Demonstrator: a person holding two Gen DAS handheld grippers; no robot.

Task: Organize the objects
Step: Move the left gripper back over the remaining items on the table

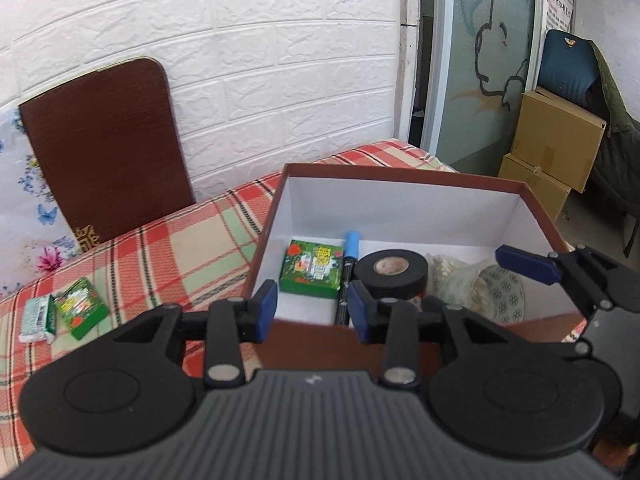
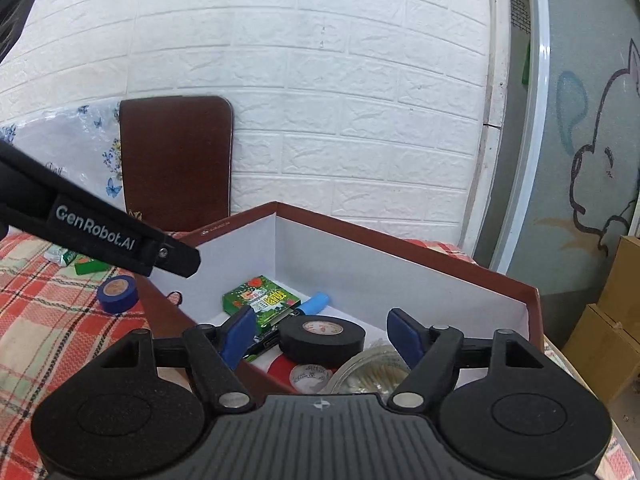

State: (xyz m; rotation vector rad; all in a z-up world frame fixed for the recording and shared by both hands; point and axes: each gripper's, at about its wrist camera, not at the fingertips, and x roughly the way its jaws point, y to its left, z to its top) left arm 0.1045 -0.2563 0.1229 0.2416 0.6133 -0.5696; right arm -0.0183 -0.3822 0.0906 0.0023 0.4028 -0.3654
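Left tongs (image 1: 312,312): mine, spread apart, holding nothing, at the near wall of the box (image 1: 400,208).
Right tongs (image 2: 320,334): spread wide, nothing between them, above the box.
In box: green packet (image 1: 312,268), blue marker (image 1: 349,256), black tape roll (image 1: 390,274).
On bed (image 1: 180,248): second green packet (image 1: 82,308), blue tape roll (image 2: 118,288).

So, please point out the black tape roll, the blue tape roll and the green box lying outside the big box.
black tape roll (image 2: 322,338): right wrist view, top face.
blue tape roll (image 2: 118,288): right wrist view, top face.
green box (image 1: 82,307): left wrist view, printed top.
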